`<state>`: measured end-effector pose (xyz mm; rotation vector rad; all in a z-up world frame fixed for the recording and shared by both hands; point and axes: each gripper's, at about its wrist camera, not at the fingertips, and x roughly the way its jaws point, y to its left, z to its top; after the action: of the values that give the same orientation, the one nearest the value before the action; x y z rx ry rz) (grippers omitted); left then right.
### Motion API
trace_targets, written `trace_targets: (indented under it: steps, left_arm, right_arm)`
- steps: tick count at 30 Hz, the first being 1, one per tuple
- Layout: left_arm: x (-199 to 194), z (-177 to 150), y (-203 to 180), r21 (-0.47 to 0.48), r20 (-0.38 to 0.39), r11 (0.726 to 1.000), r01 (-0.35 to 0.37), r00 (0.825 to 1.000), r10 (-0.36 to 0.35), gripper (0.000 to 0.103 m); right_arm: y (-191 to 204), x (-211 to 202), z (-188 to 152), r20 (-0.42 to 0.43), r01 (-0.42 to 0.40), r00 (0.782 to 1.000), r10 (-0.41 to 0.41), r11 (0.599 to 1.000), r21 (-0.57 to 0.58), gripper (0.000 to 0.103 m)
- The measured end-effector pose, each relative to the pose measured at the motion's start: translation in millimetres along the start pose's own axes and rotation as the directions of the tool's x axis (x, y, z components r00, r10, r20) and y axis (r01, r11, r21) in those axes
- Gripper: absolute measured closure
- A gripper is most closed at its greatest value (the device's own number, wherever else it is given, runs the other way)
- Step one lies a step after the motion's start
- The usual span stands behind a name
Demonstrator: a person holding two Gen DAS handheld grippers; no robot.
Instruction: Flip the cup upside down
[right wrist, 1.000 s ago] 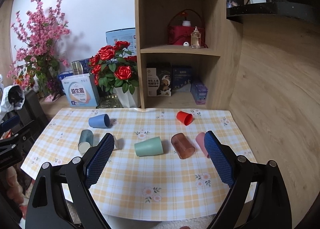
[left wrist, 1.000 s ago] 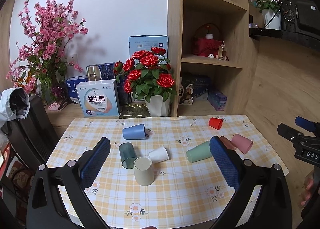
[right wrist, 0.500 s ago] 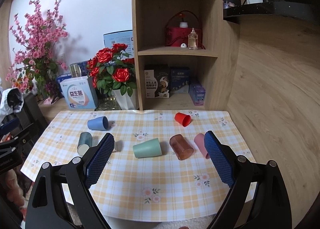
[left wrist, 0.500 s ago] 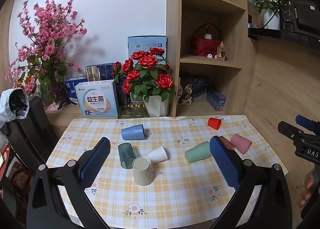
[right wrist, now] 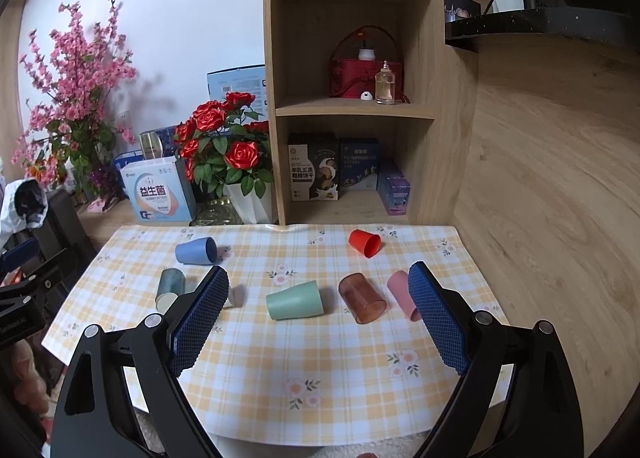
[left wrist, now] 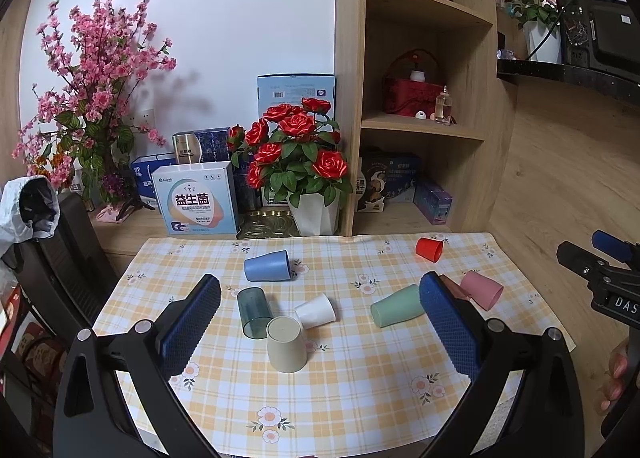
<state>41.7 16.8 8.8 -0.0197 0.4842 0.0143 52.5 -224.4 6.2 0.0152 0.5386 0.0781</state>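
Observation:
Several plastic cups are on a yellow checked tablecloth (left wrist: 344, 386). A beige cup (left wrist: 286, 344) stands upside down. The others lie on their sides: a teal clear cup (left wrist: 253, 312), a white cup (left wrist: 316, 311), a blue cup (left wrist: 267, 266), a green cup (left wrist: 396, 306) (right wrist: 295, 300), a brown clear cup (right wrist: 362, 298), a pink cup (left wrist: 482, 290) (right wrist: 402, 294) and a red cup (left wrist: 429, 249) (right wrist: 365, 243). My left gripper (left wrist: 320, 322) is open and empty, above the table's front. My right gripper (right wrist: 318, 310) is open and empty, framing the green and brown cups.
A potted rose bouquet (left wrist: 304, 162), boxes (left wrist: 196, 204) and a pink blossom branch (left wrist: 92, 98) stand behind the table. A wooden shelf unit (right wrist: 352, 90) rises at the back right. A black chair (left wrist: 60, 258) is at the left edge.
Both grippers have drifted slightly; the views shifted a little. No cup has moved.

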Motion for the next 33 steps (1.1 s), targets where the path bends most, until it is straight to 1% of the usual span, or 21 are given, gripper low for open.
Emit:
trace_targets:
  steps: [25, 27, 33]
  left_arm:
    - [-0.5, 2.6, -2.5, -0.009, -0.007, 1.000, 0.007, 1.000, -0.008, 0.006]
    - [-1.1, 2.5, -3.3, -0.007, -0.001, 1.000, 0.014, 1.000, -0.014, 0.006]
    - [-0.7, 0.8, -4.0, -0.002, 0.006, 1.000, 0.004, 1.000, -0.004, 0.006]
  right_arm:
    - [-0.9, -1.1, 0.7, 0.003, -0.002, 1.000, 0.002, 1.000, 0.003, 0.015]
    - [-1.3, -0.9, 0.0, 0.002, -0.001, 1.000, 0.001, 1.000, 0.004, 0.015]
    - [-1.6, -0.6, 0.1, 0.002, -0.001, 1.000, 0.001, 1.000, 0.003, 0.015]
